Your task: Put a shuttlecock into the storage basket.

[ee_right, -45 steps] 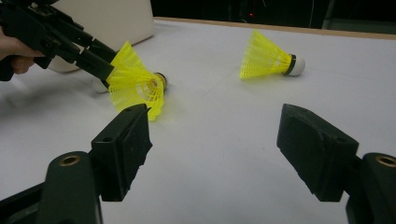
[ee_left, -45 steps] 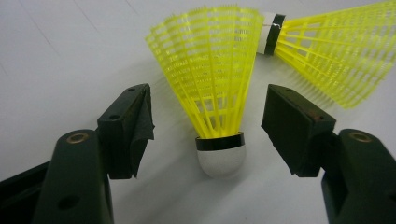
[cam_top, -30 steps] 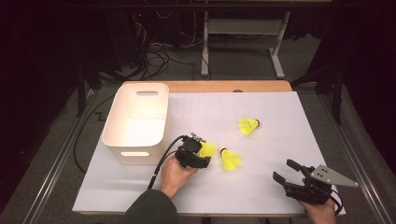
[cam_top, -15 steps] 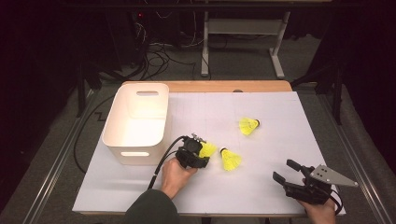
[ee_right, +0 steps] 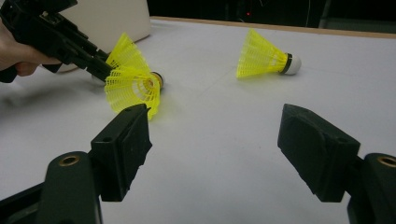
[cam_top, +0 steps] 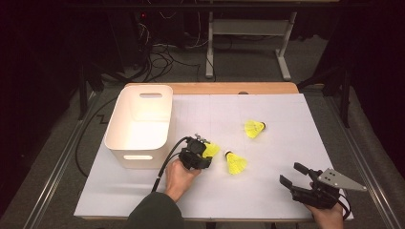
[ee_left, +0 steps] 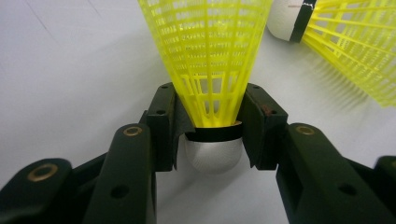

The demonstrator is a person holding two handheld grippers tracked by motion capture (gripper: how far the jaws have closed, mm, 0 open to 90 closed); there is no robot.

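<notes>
our left gripper (ee_left: 212,135) has just been closing and its jaws now pinch the near shuttlecock (ee_left: 212,65) low on its skirt, just above the cork, on the white sheet (cam_top: 267,191) beside the bin (cam_top: 138,119). we should keep the squeeze light so the mesh doesn't crumple, lift straight up clear of the second shuttlecock (cam_top: 235,162) lying just beside it, then carry it over the bin's rim. our right gripper (ee_right: 224,154) rests wide open, holding nothing; the third shuttlecock (cam_top: 254,128) lies farther off.
</notes>
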